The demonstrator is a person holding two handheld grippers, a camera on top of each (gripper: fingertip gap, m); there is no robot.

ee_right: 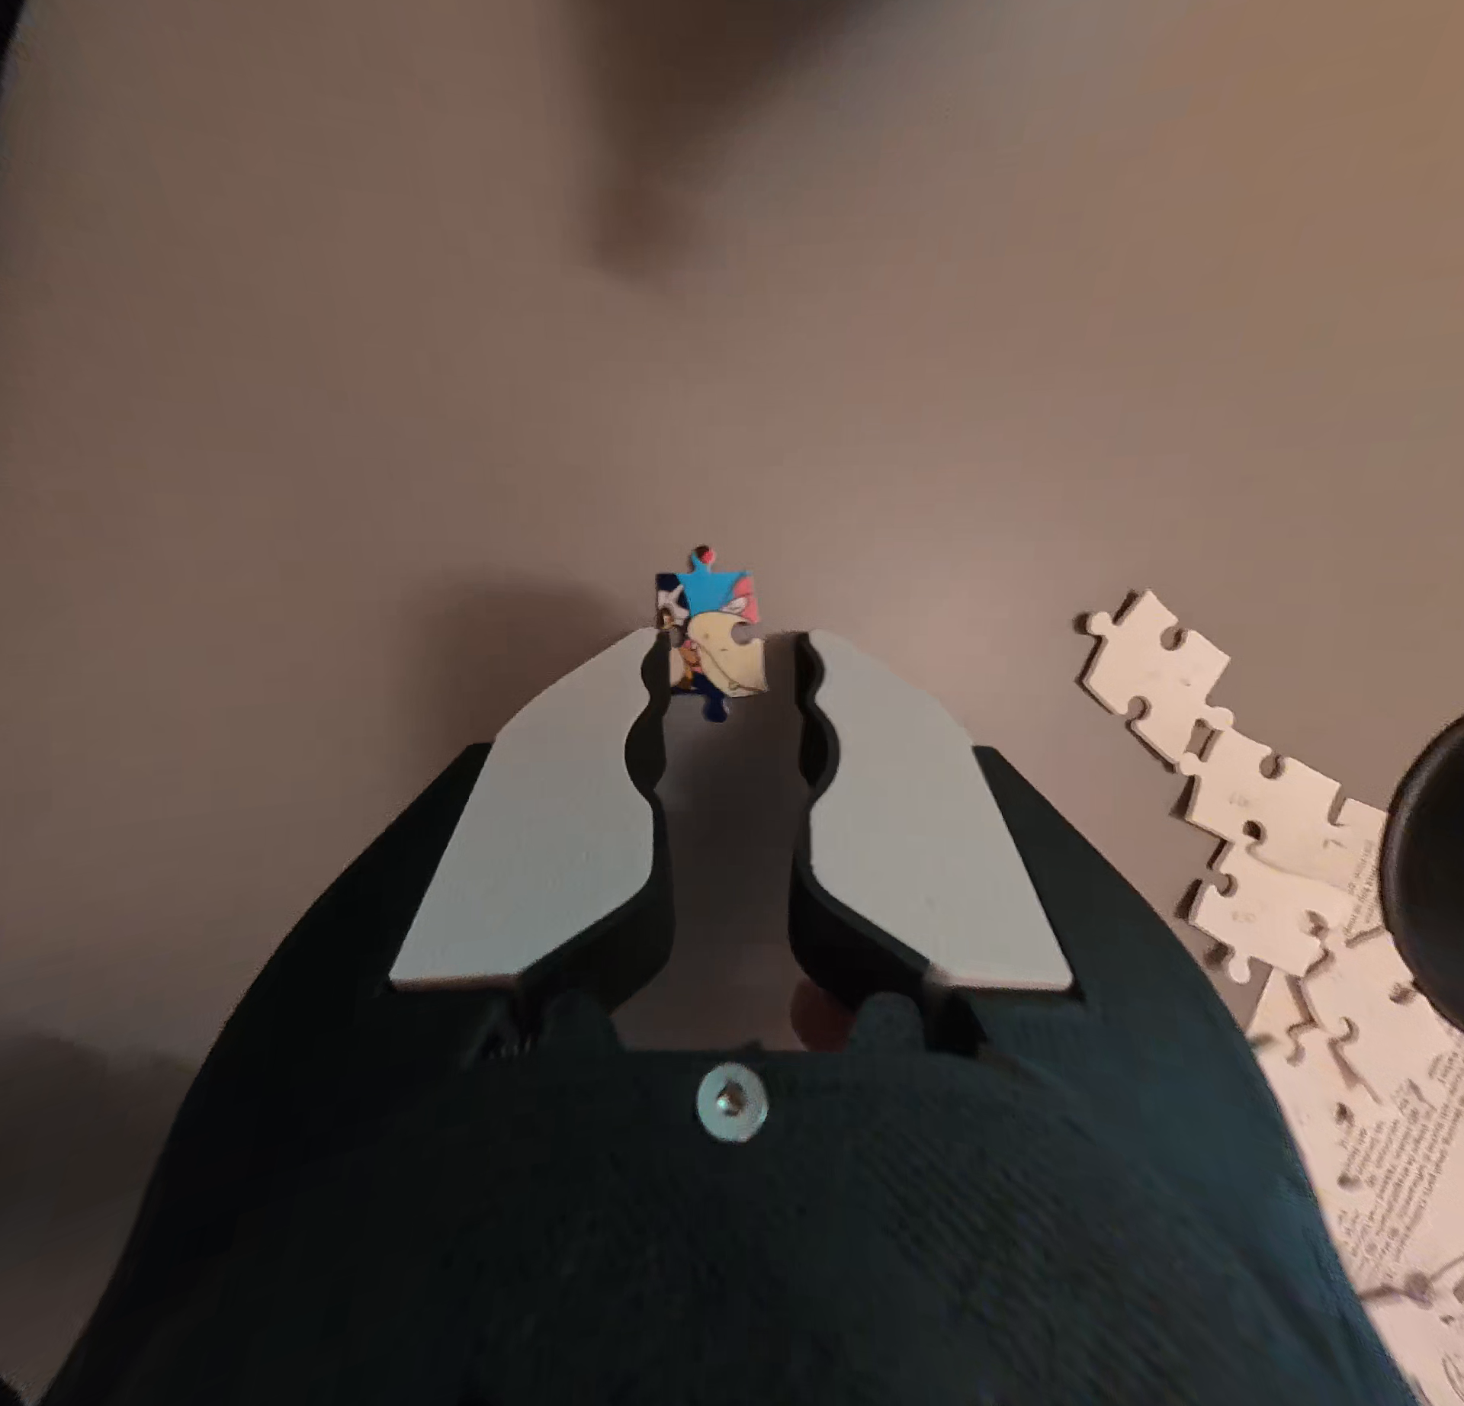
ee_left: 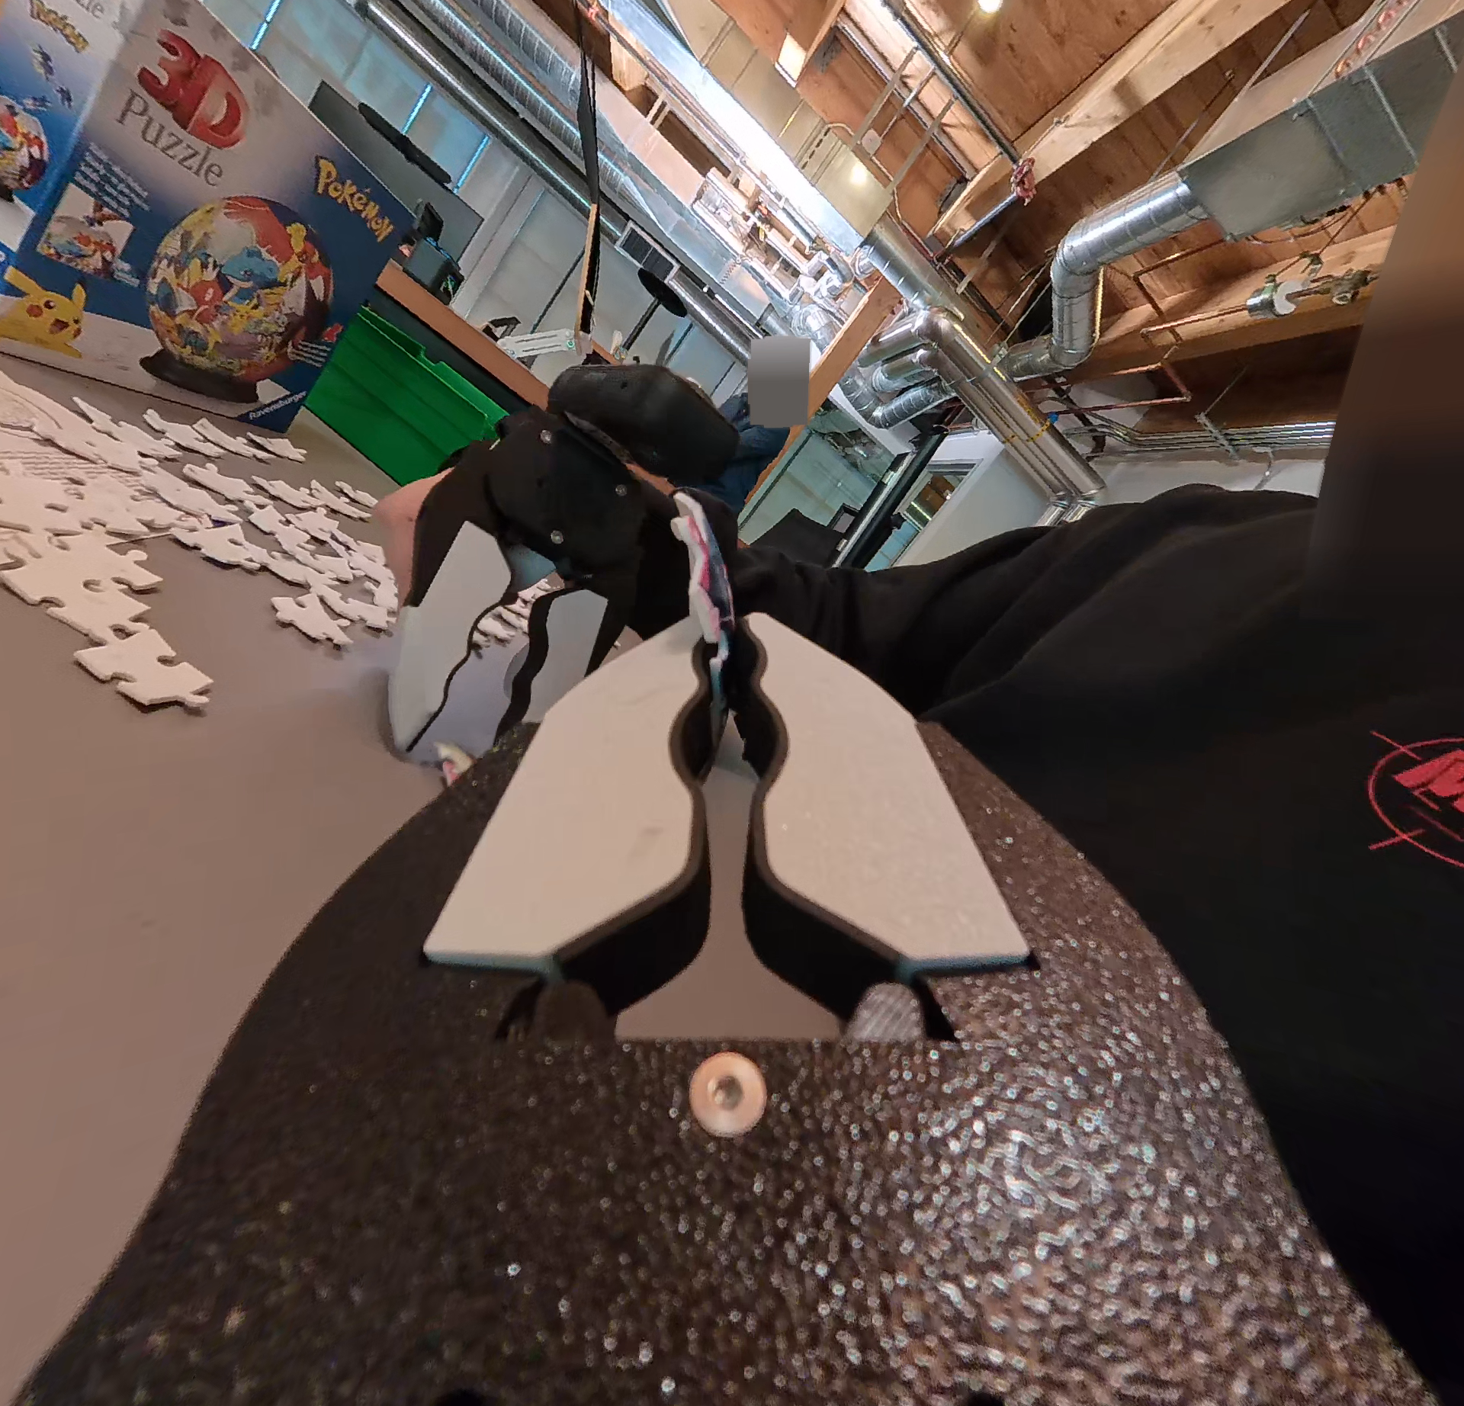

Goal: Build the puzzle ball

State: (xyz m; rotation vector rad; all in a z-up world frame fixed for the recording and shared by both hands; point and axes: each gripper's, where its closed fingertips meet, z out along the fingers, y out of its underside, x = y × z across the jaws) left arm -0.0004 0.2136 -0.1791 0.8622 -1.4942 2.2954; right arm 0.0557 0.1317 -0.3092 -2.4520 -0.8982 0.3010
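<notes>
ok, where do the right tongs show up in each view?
Left wrist view: black-and-grey right tongs left of centre, tips down at the grey table.
Right wrist view: bottom centre, open, a colourful face-up puzzle piece between the tips.
Shared landmark: scattered white face-down puzzle pieces.

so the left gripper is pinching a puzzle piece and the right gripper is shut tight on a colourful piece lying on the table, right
Not quite. The right gripper is open: the right wrist view shows a clear gap between its fingers, with the colourful piece on the table at the tips. The left gripper does pinch a puzzle piece.
</notes>
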